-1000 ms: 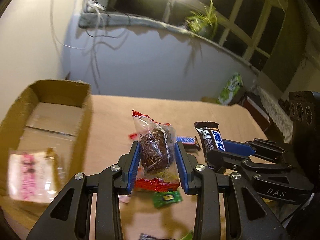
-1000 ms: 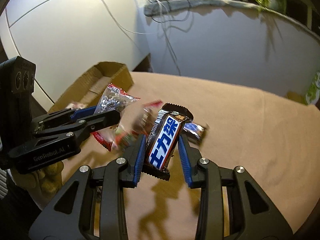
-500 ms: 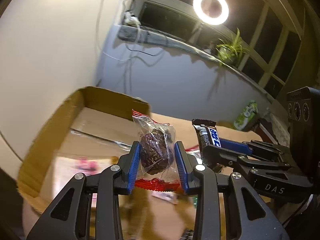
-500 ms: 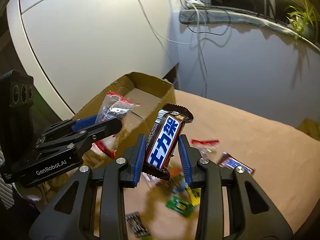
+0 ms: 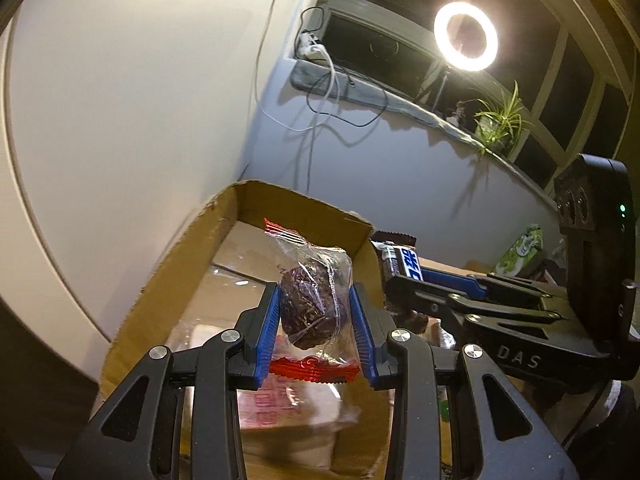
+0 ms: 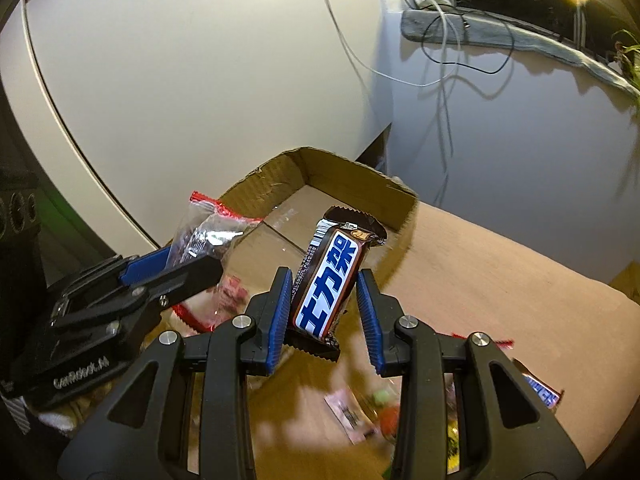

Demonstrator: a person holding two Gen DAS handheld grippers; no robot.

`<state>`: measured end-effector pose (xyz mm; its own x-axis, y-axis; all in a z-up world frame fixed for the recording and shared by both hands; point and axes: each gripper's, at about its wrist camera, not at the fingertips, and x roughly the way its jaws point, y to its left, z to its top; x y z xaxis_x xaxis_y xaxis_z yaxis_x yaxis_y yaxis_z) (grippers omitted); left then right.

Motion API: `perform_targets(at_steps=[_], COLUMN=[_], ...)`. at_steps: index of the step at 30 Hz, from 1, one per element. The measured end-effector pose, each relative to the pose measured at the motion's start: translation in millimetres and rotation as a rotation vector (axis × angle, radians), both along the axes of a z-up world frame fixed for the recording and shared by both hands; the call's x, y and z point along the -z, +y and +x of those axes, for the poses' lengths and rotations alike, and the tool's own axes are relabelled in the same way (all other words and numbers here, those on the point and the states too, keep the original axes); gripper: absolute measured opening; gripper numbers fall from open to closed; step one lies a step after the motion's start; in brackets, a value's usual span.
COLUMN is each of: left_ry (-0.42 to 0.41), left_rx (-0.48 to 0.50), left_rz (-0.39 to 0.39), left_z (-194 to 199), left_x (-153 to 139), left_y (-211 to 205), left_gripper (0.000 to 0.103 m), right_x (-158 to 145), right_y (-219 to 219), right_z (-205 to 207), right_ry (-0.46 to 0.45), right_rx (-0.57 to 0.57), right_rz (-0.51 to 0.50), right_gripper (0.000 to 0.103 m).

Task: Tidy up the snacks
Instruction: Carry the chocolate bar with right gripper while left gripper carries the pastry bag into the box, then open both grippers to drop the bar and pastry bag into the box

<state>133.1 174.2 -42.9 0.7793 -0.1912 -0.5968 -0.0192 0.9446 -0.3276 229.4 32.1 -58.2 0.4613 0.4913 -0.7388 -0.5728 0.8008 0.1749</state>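
Carrying stage: both claws hold a snack and have swung from over the table toward the box since a second ago.
Table (image 6: pixel 500 280): tan cloth surface; loose snacks (image 6: pixel 352 416) lie blurred at the near edge, not yet sorted.
Box (image 5: pixel 180 264): open cardboard carton, now filling the left-wrist view where earlier it sat off to the side; a pink-printed packet (image 5: pixel 280 408) already lies on its floor.
Left claw (image 5: pixel 316 320): narrowly parted, blue pads pressing a clear-wrapped dark cake (image 5: pixel 310 304) with red crimped ends; held above the box interior.
Right claw (image 6: pixel 324 304): narrowly parted, clamped on a brown chocolate bar (image 6: pixel 330 280) standing on end; it hangs near the box's near wall, more over the table edge than inside, as far as can be judged.
Grip change: none; both holds look as firm as before.
Meaning for task: transport appears nearly finished; release into the box is the likely next step, left first.
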Motion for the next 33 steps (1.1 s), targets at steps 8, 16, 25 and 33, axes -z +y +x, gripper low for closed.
perform_targets(at_steps=[8,16,25,33], left_ry=[0.021,0.026,0.008,-0.013], left_rx=[-0.026,-0.057,-0.036,0.039], left_rz=[0.006,0.001,0.007,0.02], left_z=[1,0,-3,-3], left_x=[8,9,4,-4], left_y=[12,17,11,-19], left_gripper=[0.034,0.053,0.053,0.053], right_x=[13,19,7,0], right_y=[22,24,10,-44], right_z=[14,17,10,-5], right_ry=[0.015,0.018,-0.019,-0.043], right_rx=[-0.015,0.005,0.03,0.09], right_rz=[-0.015,-0.016,-0.017,-0.052], right_gripper=[0.035,0.051,0.068,0.068])
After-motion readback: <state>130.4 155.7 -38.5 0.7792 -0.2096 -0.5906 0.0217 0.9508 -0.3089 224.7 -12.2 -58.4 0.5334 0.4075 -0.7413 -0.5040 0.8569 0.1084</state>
